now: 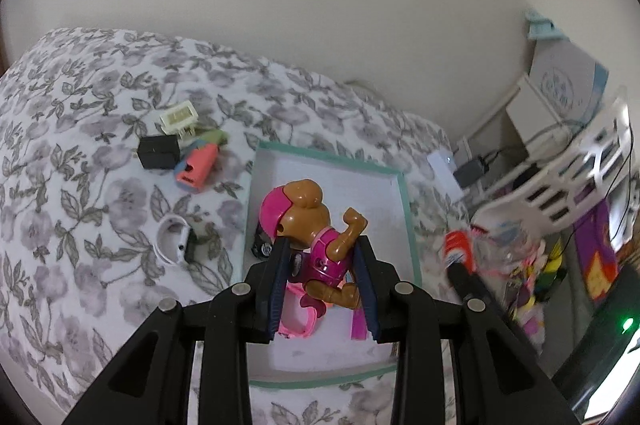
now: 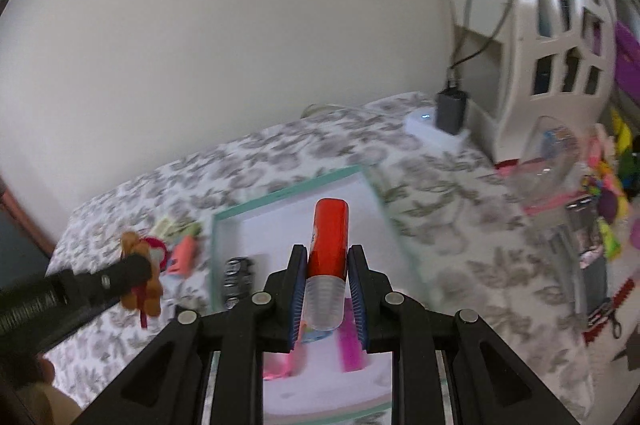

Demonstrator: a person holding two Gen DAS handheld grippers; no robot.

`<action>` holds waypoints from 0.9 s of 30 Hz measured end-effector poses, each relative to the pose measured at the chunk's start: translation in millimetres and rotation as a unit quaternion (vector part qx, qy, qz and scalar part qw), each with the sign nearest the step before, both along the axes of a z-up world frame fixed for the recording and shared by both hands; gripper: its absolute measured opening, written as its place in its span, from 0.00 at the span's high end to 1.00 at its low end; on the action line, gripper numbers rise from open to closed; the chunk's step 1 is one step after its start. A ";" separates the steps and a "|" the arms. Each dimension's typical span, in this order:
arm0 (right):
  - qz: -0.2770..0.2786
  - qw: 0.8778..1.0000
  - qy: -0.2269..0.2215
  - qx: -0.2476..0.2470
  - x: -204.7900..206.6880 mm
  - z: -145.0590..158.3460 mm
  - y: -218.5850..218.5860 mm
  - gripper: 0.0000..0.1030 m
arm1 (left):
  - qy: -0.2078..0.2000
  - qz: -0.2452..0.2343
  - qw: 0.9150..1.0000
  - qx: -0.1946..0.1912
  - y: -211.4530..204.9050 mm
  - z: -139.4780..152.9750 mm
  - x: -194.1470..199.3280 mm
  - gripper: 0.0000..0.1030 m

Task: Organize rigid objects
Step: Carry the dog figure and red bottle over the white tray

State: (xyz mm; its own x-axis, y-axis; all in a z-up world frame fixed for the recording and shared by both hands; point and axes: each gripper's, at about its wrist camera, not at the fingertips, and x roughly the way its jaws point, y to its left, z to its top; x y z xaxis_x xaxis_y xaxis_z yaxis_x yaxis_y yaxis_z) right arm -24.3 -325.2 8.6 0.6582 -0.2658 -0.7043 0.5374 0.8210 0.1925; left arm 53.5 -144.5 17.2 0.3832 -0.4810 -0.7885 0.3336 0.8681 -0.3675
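- left gripper (image 1: 324,261) is pinching a toy dog figure (image 1: 316,233) by its body between the blue pads, held up over the tray
- the pup is brown plastic with a pink helmet and a shiny pink vest, one arm bent up
- right gripper (image 2: 326,279) is clamped on a glue stick (image 2: 329,257), red label, clear ribbed end toward the camera, also above the tray
- the tray (image 1: 408,209) is white inside with a teal rim; a small dark toy car (image 1: 261,245) and some pink bits lie in it
- it sits on a grey floral bedspread (image 1: 80,205)
- left of the tray: a black cube (image 1: 158,152), a cream connector (image 1: 179,116), a coral piece (image 1: 197,167), a white ring (image 1: 173,239)
- plain cream wall behind, white lattice basket (image 2: 560,37) and a charger (image 2: 451,107) off to the right
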 end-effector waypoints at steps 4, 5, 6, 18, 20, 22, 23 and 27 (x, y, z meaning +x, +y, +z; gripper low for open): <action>-0.019 1.000 0.015 0.004 -4.3 -6.1 -10.5 0.78 | -0.010 -0.007 0.999 0.037 -6.7 -9.6 -6.2 0.67; -0.020 1.000 0.019 0.009 -4.5 -8.4 -12.2 0.78 | -0.010 -0.009 0.999 0.043 -8.3 -11.9 -6.7 0.67; -0.020 0.999 0.022 0.013 -5.6 -10.2 -13.1 0.78 | -0.008 -0.011 0.999 0.050 -10.0 -15.1 -7.9 0.67; 0.006 0.996 0.083 0.041 6.6 -40.4 -8.7 0.78 | 0.043 -0.023 0.994 0.098 -18.6 -46.6 -7.5 0.67; 0.013 0.993 0.103 0.048 10.1 -48.7 -7.1 0.78 | 0.050 -0.025 0.993 0.105 -20.3 -50.2 -7.3 0.67; 0.018 0.991 0.119 0.053 11.9 -56.7 -5.7 0.78 | 0.056 -0.026 0.992 0.111 -21.3 -53.5 -7.3 0.67; 0.020 0.990 0.129 0.057 12.7 -61.2 -5.2 0.78 | 0.060 -0.027 0.991 0.114 -21.7 -55.5 -7.4 0.67; 0.024 0.986 0.151 0.068 14.0 -71.5 -3.8 0.78 | 0.079 -0.032 0.988 0.128 -24.2 -64.4 -6.9 0.67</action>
State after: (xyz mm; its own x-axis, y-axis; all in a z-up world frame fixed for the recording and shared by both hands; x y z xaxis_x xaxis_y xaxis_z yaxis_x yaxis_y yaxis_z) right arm -10.3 -329.0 -62.9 0.4232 -0.1293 -0.8968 0.5474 0.8252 0.1394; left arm 46.6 -168.7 -47.2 0.2208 -0.2780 -0.9349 0.3474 0.9181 -0.1909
